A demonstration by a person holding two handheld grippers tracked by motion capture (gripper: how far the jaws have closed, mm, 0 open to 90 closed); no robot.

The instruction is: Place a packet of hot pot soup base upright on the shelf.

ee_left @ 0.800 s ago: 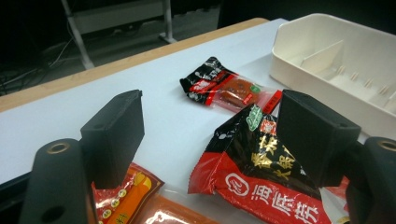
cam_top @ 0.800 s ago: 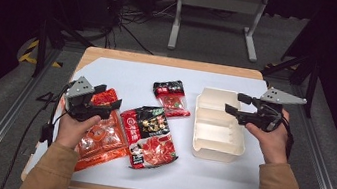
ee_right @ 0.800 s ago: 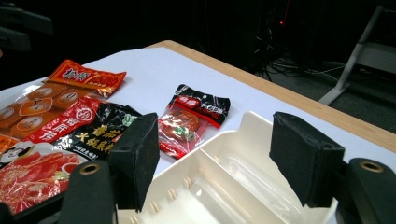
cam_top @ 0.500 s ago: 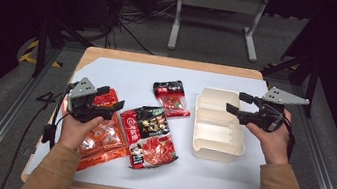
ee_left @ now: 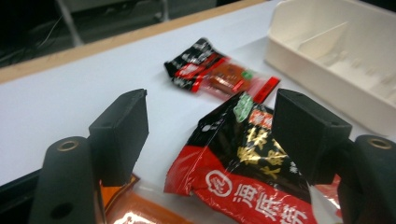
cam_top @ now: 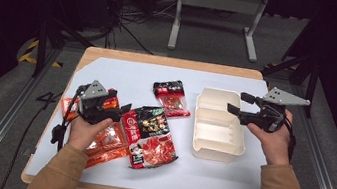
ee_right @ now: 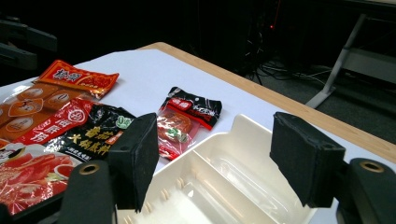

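Your left gripper (cam_top: 121,109) hangs wide open just short of the big red-and-black sauce packet (cam_top: 149,136), whose corner sits between its jaws, likely lined up for a pick. Your right gripper (cam_top: 235,103) hovers open over the white tray (cam_top: 214,149), probably to steady it.

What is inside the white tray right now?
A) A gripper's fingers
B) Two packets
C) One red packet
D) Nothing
D: the white tray has bare compartments in the high view and the right gripper view, and the packets, such as the small red and black packet, all lie on the table outside it.
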